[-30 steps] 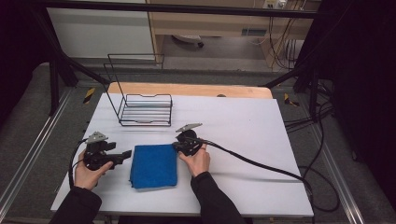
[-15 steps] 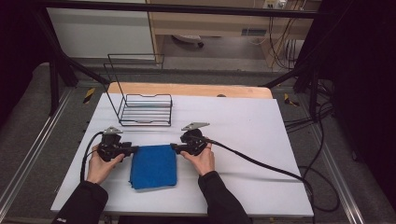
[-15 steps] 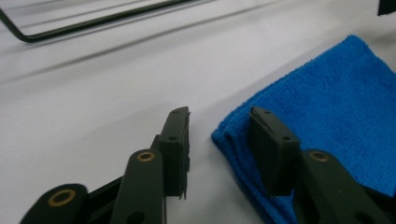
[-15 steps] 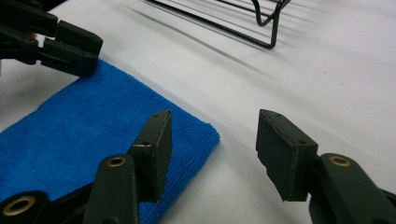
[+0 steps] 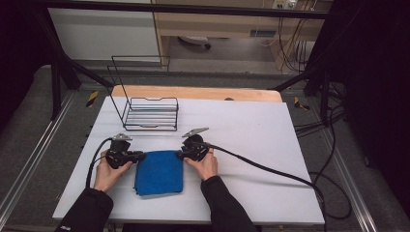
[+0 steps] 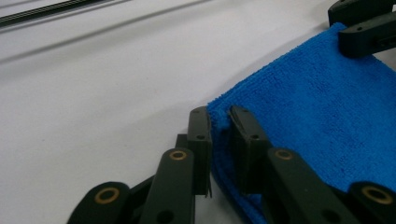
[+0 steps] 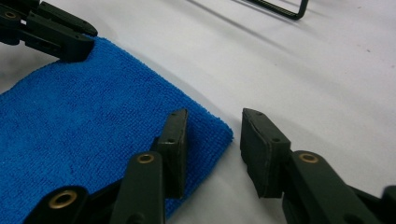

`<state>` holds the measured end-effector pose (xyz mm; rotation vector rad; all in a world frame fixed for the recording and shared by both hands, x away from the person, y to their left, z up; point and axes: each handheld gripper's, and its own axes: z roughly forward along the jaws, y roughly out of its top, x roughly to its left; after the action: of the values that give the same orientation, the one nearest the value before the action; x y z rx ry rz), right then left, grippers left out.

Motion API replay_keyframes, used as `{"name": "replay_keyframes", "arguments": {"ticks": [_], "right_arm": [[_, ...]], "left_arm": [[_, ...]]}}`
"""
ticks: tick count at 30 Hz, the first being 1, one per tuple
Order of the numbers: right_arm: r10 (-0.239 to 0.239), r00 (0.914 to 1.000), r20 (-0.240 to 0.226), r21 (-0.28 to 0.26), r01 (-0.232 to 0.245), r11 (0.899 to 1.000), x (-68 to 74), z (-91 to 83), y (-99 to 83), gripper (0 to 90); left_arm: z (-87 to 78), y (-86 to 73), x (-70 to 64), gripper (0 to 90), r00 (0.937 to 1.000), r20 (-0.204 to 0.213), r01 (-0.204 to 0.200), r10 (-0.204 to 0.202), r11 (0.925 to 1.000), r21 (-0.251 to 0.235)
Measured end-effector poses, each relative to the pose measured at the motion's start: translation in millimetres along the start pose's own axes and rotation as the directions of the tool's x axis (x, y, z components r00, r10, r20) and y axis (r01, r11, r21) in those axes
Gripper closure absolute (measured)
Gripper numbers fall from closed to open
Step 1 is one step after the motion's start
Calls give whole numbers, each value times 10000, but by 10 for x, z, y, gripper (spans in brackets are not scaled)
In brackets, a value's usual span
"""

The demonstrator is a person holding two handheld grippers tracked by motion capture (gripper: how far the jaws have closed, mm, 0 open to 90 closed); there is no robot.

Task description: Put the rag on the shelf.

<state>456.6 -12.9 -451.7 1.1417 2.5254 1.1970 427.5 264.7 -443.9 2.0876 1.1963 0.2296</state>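
Blue cloth (image 5: 159, 172) lies folded; left gripper (image 6: 219, 126) jaws pinch its corner; right gripper (image 7: 212, 135) jaws wide.

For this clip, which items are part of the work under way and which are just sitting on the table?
In use:
- blue cloth, folded flat on the table
- left gripper, jaws closed on the cloth's far left corner
- right gripper, jaws open around the far right corner

Just lying about:
- black wire rack, at the back of the white table
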Motion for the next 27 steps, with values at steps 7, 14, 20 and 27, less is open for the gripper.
{"name": "replay_keyframes", "arguments": {"ticks": [7,14,20,27], "right_arm": [[551,9977,-403,421,-534,9977,17,21,27,828],[592,9973,-438,297,-580,9979,26,-25,44,866],[291,9981,-535,-425,-314,9986,109,-193,86,865],[-45,9972,-749,-1176,-44,9931,185,-389,138,861]], "left_arm": [[8,8,-24,834,9999,27,-98,98,9999,71],[-30,5,-16,854,10000,52,-85,85,9999,-93],[-211,-2,-37,855,9997,204,-90,110,9953,-968],[-422,-6,-75,854,9989,334,-269,333,9841,-1757]]}}
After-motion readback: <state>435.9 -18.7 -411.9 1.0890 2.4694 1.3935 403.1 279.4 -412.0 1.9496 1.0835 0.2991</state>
